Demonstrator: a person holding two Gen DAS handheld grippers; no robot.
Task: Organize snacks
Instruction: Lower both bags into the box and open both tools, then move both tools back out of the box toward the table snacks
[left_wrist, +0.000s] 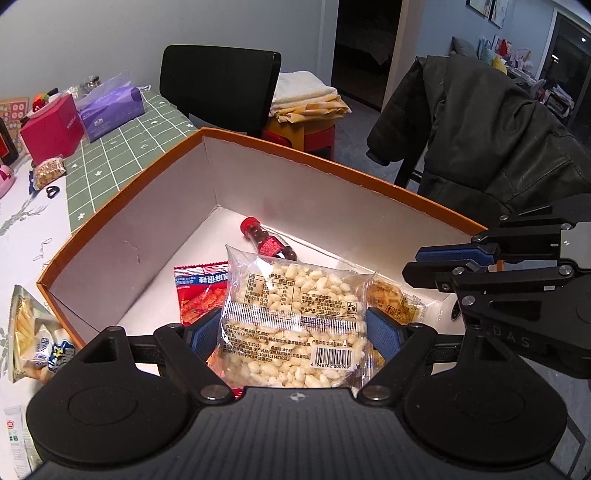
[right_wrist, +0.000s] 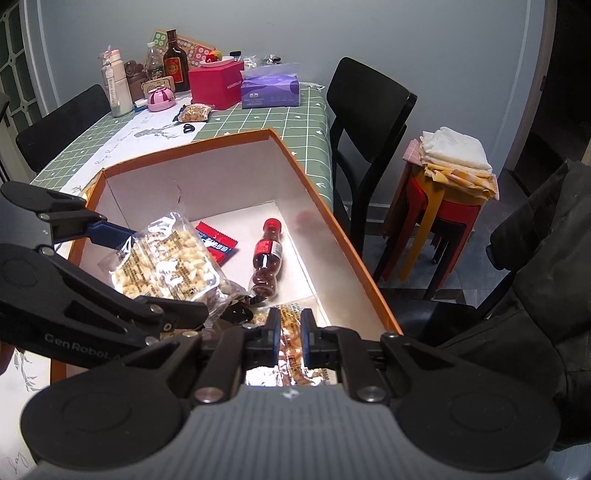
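Orange-rimmed box (left_wrist: 258, 142) held snacks.
Left gripper (left_wrist: 293, 330) straddled the puffed-rice packet (left_wrist: 295, 314), jaws wide; right gripper (right_wrist: 287, 334) pinched a clear snack packet (right_wrist: 291, 347).

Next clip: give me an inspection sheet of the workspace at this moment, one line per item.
Surface: table, green checked cloth.
Job's things: orange box holds rice puff pack, red sachet, small bottle, yellow snack pack; chip bag outside.
Clutter: tissue pack, pink box, bottles.
Grippers: left gripper wide around rice puff pack; right gripper shut on yellow snack pack.
Cables: nothing seen.
Surroundings: black chair, jacket, stools.
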